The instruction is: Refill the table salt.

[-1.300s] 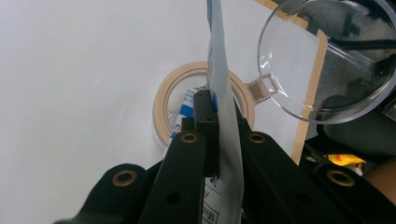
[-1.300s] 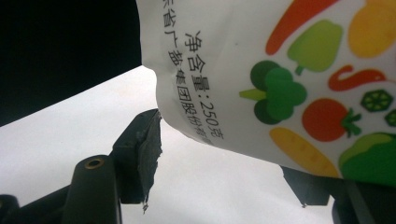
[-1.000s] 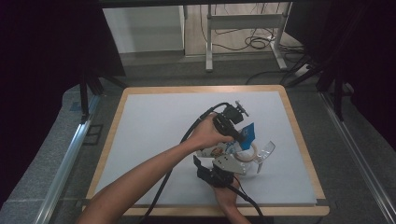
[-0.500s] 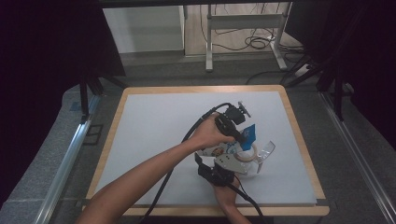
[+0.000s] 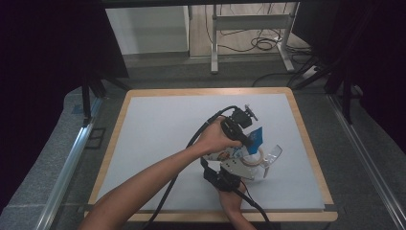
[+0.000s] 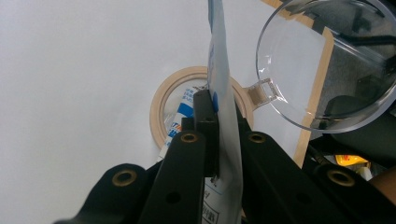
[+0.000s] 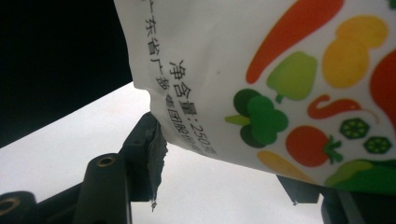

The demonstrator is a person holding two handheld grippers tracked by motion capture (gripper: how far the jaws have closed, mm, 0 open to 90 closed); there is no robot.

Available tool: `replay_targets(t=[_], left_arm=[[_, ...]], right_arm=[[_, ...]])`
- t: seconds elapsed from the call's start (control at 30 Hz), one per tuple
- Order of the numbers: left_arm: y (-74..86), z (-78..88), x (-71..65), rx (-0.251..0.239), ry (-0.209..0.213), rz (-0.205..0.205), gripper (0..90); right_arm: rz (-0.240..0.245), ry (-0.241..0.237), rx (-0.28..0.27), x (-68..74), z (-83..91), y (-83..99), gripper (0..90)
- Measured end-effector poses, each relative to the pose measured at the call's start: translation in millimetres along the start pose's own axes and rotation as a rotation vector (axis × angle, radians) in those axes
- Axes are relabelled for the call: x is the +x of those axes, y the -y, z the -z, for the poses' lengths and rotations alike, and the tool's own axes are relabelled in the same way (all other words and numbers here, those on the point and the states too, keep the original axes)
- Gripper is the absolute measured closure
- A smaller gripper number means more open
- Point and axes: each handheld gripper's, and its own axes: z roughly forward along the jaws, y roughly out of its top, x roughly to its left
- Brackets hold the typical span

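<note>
Our left claw pinched the pouch by its edge, upright over the tape ring on the counter. Our right claw had just been closing, its jaws still spread with the pouch between them, apparently untouched. We judged a thin edge grip could slip, dropping the pouch beside the clear lid.

Glossy printed plastic pouch, clear smooth plastic lid, matt white table, wooden rim.

White printed pouch upright over jar
</note>
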Motion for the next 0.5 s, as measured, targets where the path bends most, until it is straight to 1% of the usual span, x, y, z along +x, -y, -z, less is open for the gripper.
replay_targets(t=[0.07,0.1,0.13,0.2,0.23,0.4,0.5], left_arm=[[0.0,-0.2,-0.5,0.001,-0.002,0.001,90.0],[-0.1,-0.4,-0.9,0.001,-0.006,0.001,90.0],[-0.2,-0.4,-1.1,0.000,-0.007,-0.001,90.0],[-0.5,-0.5,-1.7,0.003,-0.008,-0.003,90.0],[-0.8,-0.6,-2.4,0.003,-0.010,-0.001,90.0],[-2.7,-0.7,-3.9,0.013,-0.018,-0.014,90.0],[-4.4,1.1,-4.6,0.011,-0.018,-0.015,90.0]], right_arm=[[-0.004,0.001,0.000,-0.2,0.3,-0.1,42.0],[-0.015,0.000,0.000,0.0,0.7,-0.4,42.5],[-0.013,-0.002,0.000,-0.6,1.0,-0.5,43.0],[-0.030,-0.002,-0.001,-0.2,1.7,-1.1,43.8],[-0.026,0.002,-0.003,-0.5,1.7,-1.1,44.2],[-0.049,0.003,-0.004,-0.7,3.0,-3.3,46.6],[-0.042,0.005,-0.006,-1.6,2.9,-6.0,46.9]])
